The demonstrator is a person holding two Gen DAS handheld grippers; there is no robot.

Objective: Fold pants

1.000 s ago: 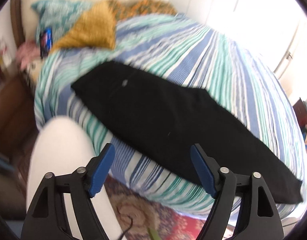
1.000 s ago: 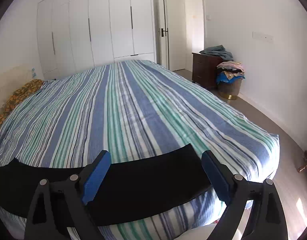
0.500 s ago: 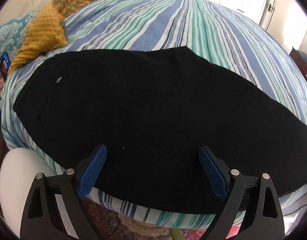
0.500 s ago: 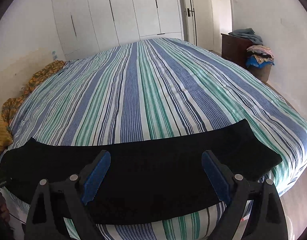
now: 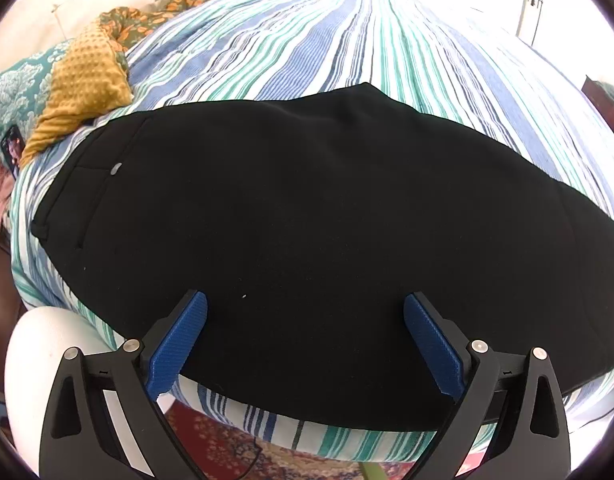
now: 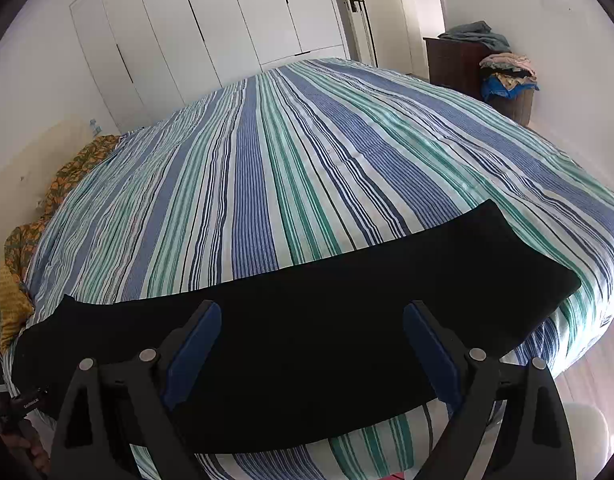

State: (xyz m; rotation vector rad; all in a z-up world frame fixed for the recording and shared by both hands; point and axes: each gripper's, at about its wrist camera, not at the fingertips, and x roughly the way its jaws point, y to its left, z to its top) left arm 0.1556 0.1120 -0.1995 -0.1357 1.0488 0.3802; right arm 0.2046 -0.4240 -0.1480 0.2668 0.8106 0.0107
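Observation:
Black pants (image 5: 307, 216) lie flat along the near edge of a bed with a blue, green and white striped cover (image 5: 347, 40). The waistband is at the left, the leg ends at the right (image 6: 527, 272). My left gripper (image 5: 305, 336) is open and empty, hovering over the near edge of the pants around the seat and thigh. My right gripper (image 6: 311, 340) is open and empty, over the near edge of the legs (image 6: 307, 320).
A mustard pillow (image 5: 83, 92) and patterned bedding lie at the bed's head. White wardrobe doors (image 6: 227, 32) stand beyond the bed. A dark dresser and a laundry basket (image 6: 507, 88) are at the far right. A white rounded object (image 5: 39, 360) and a patterned rug are below the bed edge.
Both grippers have moved in closer over the pants, which now fill more of each view. Both stay open.

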